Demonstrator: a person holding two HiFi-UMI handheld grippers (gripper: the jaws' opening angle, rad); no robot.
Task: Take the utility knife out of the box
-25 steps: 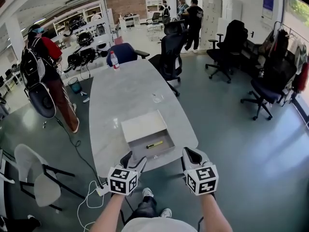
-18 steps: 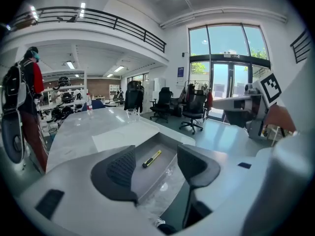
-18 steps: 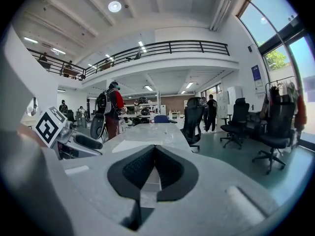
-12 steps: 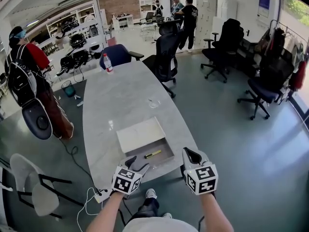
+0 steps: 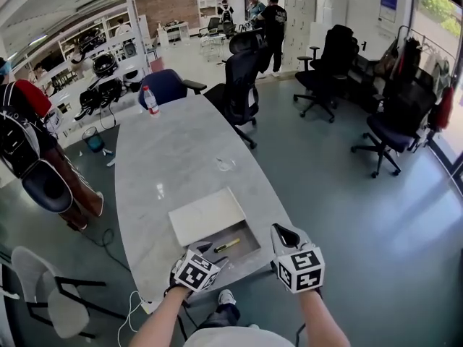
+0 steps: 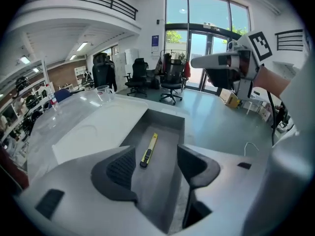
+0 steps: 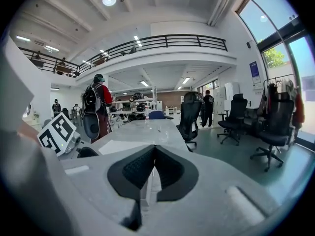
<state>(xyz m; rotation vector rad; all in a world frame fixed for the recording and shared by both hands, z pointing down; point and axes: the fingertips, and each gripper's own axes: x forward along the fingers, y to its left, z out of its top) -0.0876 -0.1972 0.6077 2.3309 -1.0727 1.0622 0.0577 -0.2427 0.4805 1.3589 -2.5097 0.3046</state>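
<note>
Holding our left gripper point(image 6: 156, 163) open over the box point(image 6: 165, 118), we saw the utility knife point(image 6: 148, 150) lying flat inside, just ahead of the jaws. It looked light, thin and stiff, best pinched at its middle. Box walls stood close; above was free. Our right gripper point(image 7: 153, 168) was shut, empty.

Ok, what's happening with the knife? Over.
Left tool open, over box. Right tool shut, empty. Utility knife lying in box, untouched. Nothing blocking it.
</note>
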